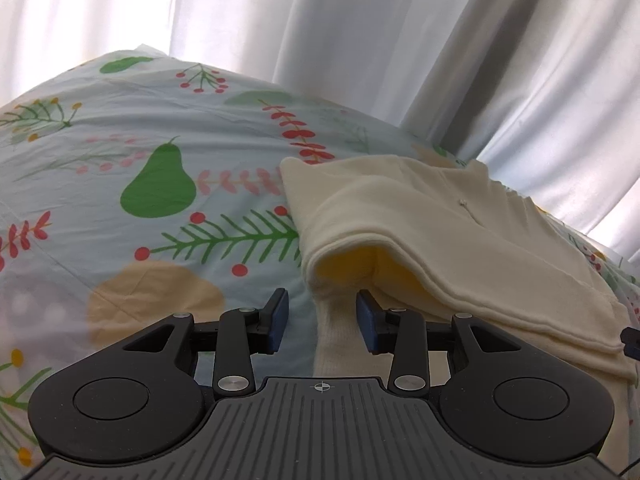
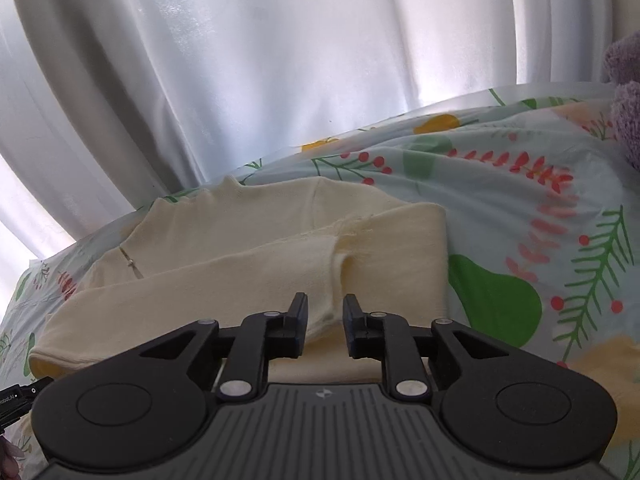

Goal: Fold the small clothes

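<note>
A cream knit top (image 1: 440,216) lies partly folded on a floral bedsheet (image 1: 160,120), its sleeve laid across the body. My left gripper (image 1: 322,320) is open, its blue pads on either side of the sleeve's ribbed cuff end, at the garment's near left corner. In the right wrist view the same top (image 2: 248,240) shows a small zip near the collar. My right gripper (image 2: 325,326) is open, fingers astride a raised fold of cream fabric at the near edge.
The sheet (image 2: 520,208) has green pears, red berries and fern prints. White curtains (image 1: 320,20) hang behind the bed. A purple fuzzy item (image 2: 626,92) sits at the far right. The other gripper's tip (image 1: 630,342) shows at the right edge.
</note>
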Demonstrator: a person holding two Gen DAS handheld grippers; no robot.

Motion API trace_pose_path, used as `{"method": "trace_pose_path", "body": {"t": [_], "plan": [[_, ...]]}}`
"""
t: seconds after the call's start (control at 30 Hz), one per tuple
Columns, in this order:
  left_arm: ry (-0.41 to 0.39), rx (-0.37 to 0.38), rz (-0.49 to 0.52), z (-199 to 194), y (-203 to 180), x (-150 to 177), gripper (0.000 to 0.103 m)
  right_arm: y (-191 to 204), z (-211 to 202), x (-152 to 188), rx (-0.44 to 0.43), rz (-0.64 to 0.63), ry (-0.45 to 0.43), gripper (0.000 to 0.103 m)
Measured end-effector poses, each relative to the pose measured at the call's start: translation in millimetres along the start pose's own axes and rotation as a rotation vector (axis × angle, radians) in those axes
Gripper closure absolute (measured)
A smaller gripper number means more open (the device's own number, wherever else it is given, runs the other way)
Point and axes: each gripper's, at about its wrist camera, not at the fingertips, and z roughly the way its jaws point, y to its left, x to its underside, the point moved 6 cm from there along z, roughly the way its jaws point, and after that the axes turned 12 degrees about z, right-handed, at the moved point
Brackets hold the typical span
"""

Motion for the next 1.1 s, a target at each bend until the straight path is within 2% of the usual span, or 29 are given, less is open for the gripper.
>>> {"method": "trace_pose_path", "body": {"t": [0.03, 0.23, 0.3, 0.33, 0.37, 0.47, 0.53, 0.57, 0.6, 0.7, 0.73, 0.77, 0.8, 0.93, 1.0, 1.07, 1.1], "plan": [[0.001, -0.001, 0.004, 0, -1, 0, 0.062, -1, 4, 2, 0.001, 0.011, 0.009, 0.067], [0.005, -0.008, 0.021, 2, -4, 1, 0.06, 7, 21, 2, -0.003, 0.013, 0.018, 0.068], [0.007, -0.008, 0.019, 3, -4, 0, 0.06, 12, 21, 2, -0.003, -0.005, 0.024, 0.074], [0.007, -0.008, 0.02, 3, -5, 0, 0.06, 13, 20, 2, 0.0, -0.013, 0.023, 0.088], [0.007, -0.009, 0.023, 4, -5, 0, 0.06, 14, 19, 2, -0.001, -0.019, 0.021, 0.092], [0.01, -0.012, 0.02, 4, -4, -1, 0.06, 16, -2, -7, 0.008, -0.059, -0.091, 0.1], [0.011, -0.012, 0.01, 3, -3, 0, 0.06, 9, -16, -17, 0.075, -0.079, -0.188, 0.103], [0.011, -0.011, 0.007, 3, -3, 0, 0.06, 3, -20, -21, 0.089, -0.071, -0.201, 0.103], [0.011, -0.011, 0.006, 3, -3, 0, 0.06, -4, -19, -24, 0.08, -0.042, -0.175, 0.103], [0.011, -0.014, 0.014, 3, -3, 1, 0.059, -15, -4, -17, -0.017, 0.078, 0.004, 0.097], [0.011, -0.017, 0.018, 3, -4, 1, 0.059, -16, 0, -14, -0.033, 0.095, 0.037, 0.087], [0.011, -0.02, 0.025, 4, -5, 1, 0.059, -15, 3, -9, -0.041, 0.104, 0.047, 0.073], [0.011, -0.023, 0.032, 4, -5, 1, 0.058, -14, 6, -7, -0.042, 0.102, 0.042, 0.067], [0.011, -0.029, 0.048, 5, -7, 1, 0.057, -8, 13, -3, -0.035, 0.101, 0.019, 0.064], [0.009, -0.03, 0.049, 5, -6, 1, 0.057, -3, 16, -4, -0.035, 0.082, 0.018, 0.069], [0.009, -0.032, 0.048, 5, -5, 1, 0.057, 2, 18, -4, -0.034, 0.045, 0.035, 0.094], [0.008, -0.04, 0.045, 5, -5, 1, 0.057, 4, 18, -4, -0.025, 0.02, 0.029, 0.096]]}}
